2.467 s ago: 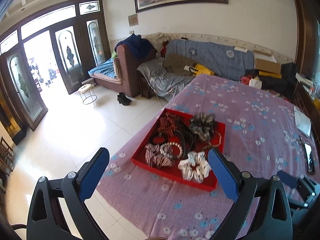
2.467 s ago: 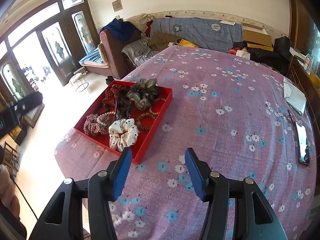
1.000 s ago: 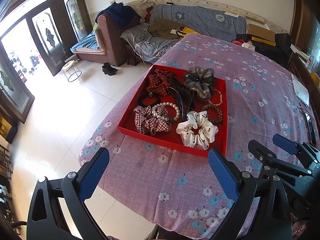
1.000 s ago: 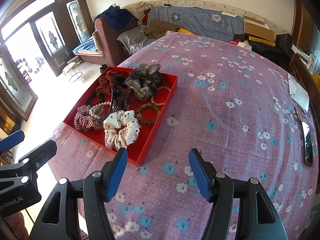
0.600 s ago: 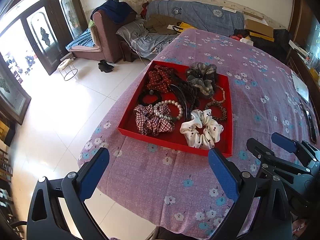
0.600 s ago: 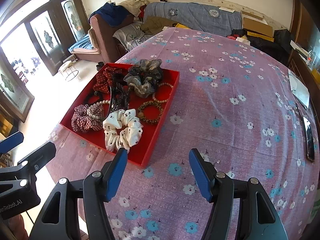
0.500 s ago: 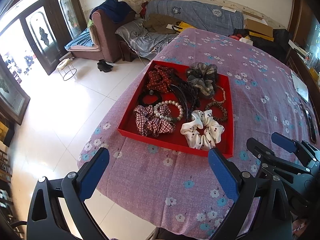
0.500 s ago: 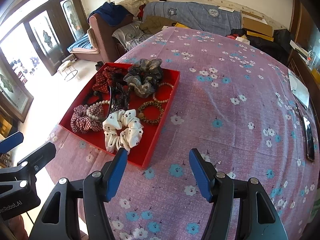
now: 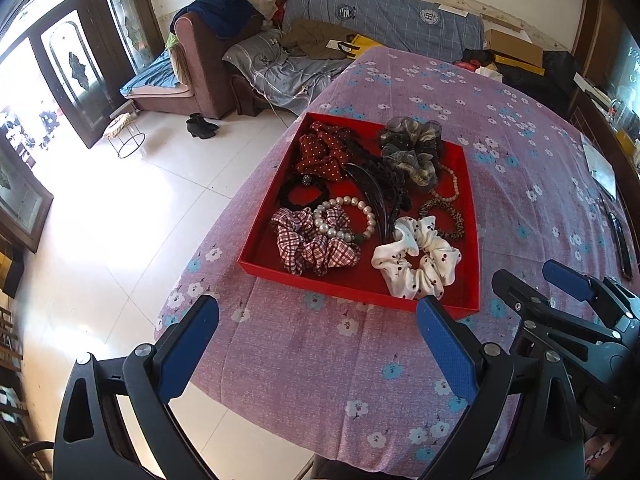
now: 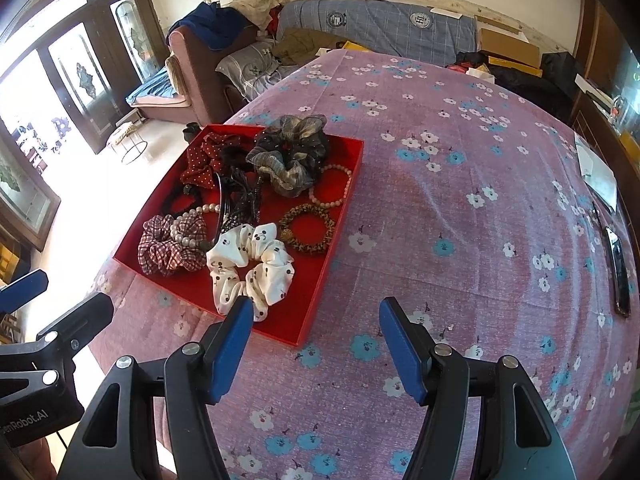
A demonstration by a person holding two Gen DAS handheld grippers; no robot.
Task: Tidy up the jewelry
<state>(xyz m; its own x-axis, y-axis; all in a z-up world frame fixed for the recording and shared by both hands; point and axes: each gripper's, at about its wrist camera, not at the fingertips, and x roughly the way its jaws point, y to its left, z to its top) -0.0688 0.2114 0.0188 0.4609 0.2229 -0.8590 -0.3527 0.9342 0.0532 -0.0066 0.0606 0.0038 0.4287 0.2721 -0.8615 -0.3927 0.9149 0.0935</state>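
A red tray (image 9: 260, 258) (image 10: 316, 280) sits near the table's left edge. It holds a white cherry-print scrunchie (image 9: 416, 264) (image 10: 250, 268), a plaid scrunchie (image 9: 310, 246) (image 10: 168, 246), a pearl bracelet (image 9: 344, 216), a leopard band (image 9: 442, 218) (image 10: 308, 228), a grey scrunchie (image 9: 412, 152) (image 10: 290, 152), a red dotted scrunchie (image 9: 322, 154), a pink bead bracelet (image 10: 330, 190) and a black claw clip (image 9: 380, 192). My left gripper (image 9: 316, 332) is open and empty, short of the tray's near edge. My right gripper (image 10: 316, 332) is open and empty at the tray's near right corner.
The table wears a purple floral cloth (image 10: 460, 208). A black phone (image 10: 618, 268) and a white paper (image 10: 598, 170) lie at its right side. A sofa with clothes (image 9: 380, 28) stands behind; tiled floor (image 9: 100, 220) lies to the left.
Both grippers have come closer to the tray and tilted down over it. The jaws have stayed open. Nothing in the tray has moved.
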